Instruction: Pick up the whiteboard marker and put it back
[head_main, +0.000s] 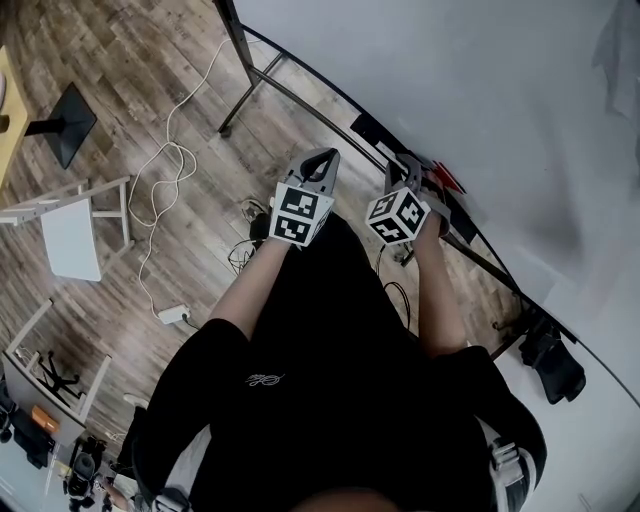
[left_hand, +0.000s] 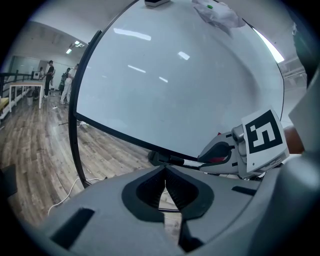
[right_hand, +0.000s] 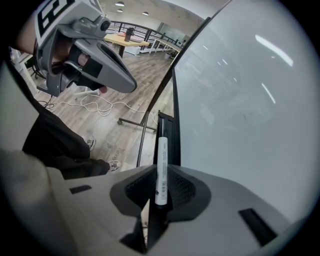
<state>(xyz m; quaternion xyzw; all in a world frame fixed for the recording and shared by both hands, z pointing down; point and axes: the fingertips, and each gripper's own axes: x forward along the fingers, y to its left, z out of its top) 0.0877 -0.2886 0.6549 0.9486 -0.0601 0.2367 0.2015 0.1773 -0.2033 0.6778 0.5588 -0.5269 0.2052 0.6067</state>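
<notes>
left gripper (left_hand: 164, 170) — fingers closed, empty | right gripper (right_hand: 159, 171) — fingers gripping whiteboard marker (right_hand: 161, 150)

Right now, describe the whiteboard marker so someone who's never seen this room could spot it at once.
Find the big whiteboard and follow the black ledge along its edge. The right gripper is clamped on the whiteboard marker there. It is the only slim white stick around, with small print and a black cap, bright against the dark ledge.
</notes>
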